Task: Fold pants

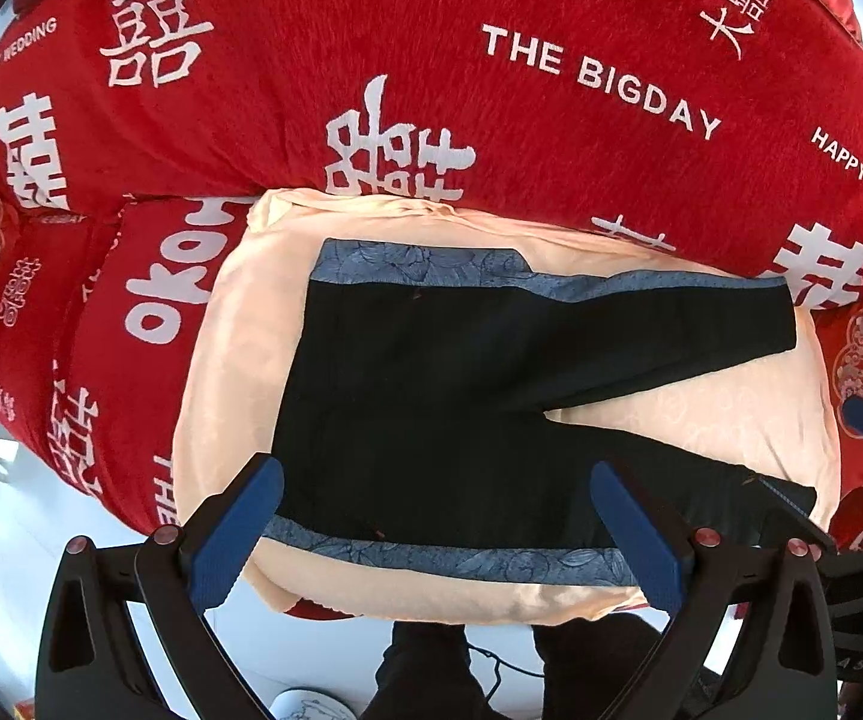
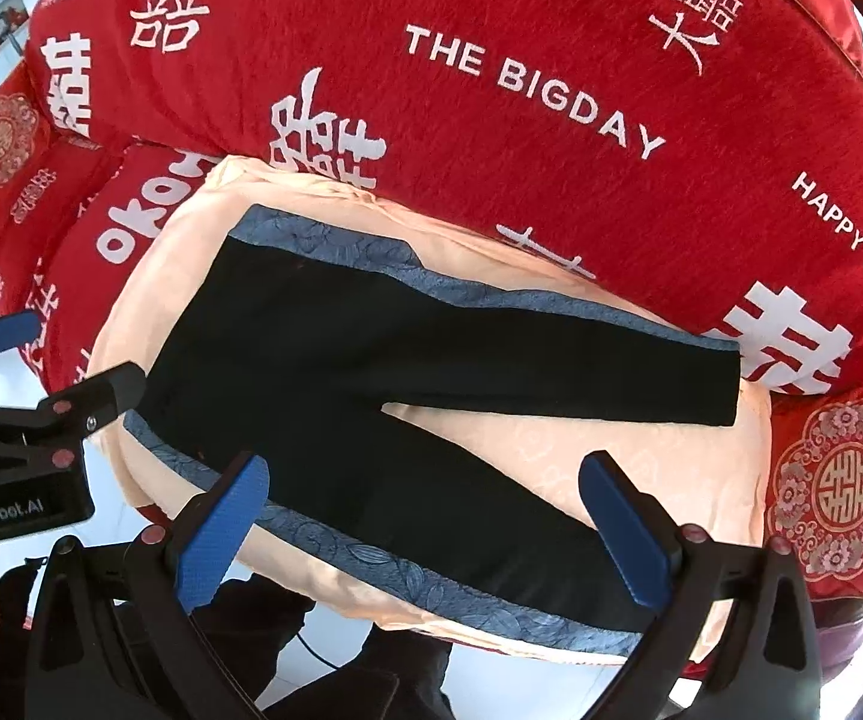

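The pants lie spread flat on a peach cloth that covers the near edge of the bed, just in front of the red quilt with its white lettering. They are black with a blue patterned stripe down each outer seam; the waist sits toward the left end of the cloth, the two legs splay apart toward the right. The left gripper hangs over the near side seam by the waist, jaws wide apart, holding nothing. The right gripper hangs over the near leg, jaws likewise spread and empty. The fabric looks soft, light and limp, probably thin. I'd pinch it at the near waist corner and near cuff
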`<action>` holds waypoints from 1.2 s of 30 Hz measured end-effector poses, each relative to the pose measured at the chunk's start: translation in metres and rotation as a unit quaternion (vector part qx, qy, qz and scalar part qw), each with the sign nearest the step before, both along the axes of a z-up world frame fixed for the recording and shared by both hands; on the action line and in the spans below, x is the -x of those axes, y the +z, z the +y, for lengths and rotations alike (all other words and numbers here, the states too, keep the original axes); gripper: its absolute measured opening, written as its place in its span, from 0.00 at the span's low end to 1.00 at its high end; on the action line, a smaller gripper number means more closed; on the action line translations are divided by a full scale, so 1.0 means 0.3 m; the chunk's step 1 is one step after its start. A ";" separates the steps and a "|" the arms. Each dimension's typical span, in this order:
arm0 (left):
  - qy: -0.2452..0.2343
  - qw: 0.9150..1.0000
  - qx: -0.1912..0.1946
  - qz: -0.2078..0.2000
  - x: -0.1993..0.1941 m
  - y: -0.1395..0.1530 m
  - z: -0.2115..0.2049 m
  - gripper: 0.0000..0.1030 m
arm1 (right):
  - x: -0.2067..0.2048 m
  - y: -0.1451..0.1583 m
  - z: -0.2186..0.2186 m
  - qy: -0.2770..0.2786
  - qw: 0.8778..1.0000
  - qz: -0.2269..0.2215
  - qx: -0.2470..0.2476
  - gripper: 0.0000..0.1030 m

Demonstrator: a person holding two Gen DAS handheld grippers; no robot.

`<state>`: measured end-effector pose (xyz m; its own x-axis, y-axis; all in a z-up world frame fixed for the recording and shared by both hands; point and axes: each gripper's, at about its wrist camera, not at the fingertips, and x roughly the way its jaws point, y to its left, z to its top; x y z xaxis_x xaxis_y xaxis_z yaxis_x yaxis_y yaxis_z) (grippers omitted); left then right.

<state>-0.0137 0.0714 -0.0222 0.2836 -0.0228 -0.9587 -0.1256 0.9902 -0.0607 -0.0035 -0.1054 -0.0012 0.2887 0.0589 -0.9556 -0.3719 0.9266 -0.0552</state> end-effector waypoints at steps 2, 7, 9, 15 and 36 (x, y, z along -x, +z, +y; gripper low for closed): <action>-0.006 1.000 0.003 0.003 -0.014 -0.013 0.000 1.00 | 0.001 -0.007 0.008 -0.008 1.000 0.004 0.003 1.00; -0.011 1.000 0.002 0.012 -0.048 -0.047 -0.027 1.00 | -0.004 -0.030 0.001 -0.019 1.000 0.020 0.007 1.00; -0.012 1.000 -0.005 0.015 -0.061 -0.055 -0.043 1.00 | -0.009 -0.040 -0.010 -0.019 0.999 0.024 0.007 1.00; 0.001 1.000 -0.013 0.019 -0.099 -0.065 -0.093 1.00 | -0.056 -0.078 -0.057 -0.019 0.999 0.041 -0.002 1.00; 0.018 0.997 -0.042 0.062 -0.409 -0.453 -0.098 1.00 | -0.396 -0.382 -0.129 0.089 0.992 0.052 -0.069 1.00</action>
<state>0.1091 0.0419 -0.1582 0.1618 0.0672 -0.9845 -0.1632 0.9858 0.0405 0.1152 -0.1441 -0.1157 0.1620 0.2331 -0.9589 -0.5279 0.8415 0.1154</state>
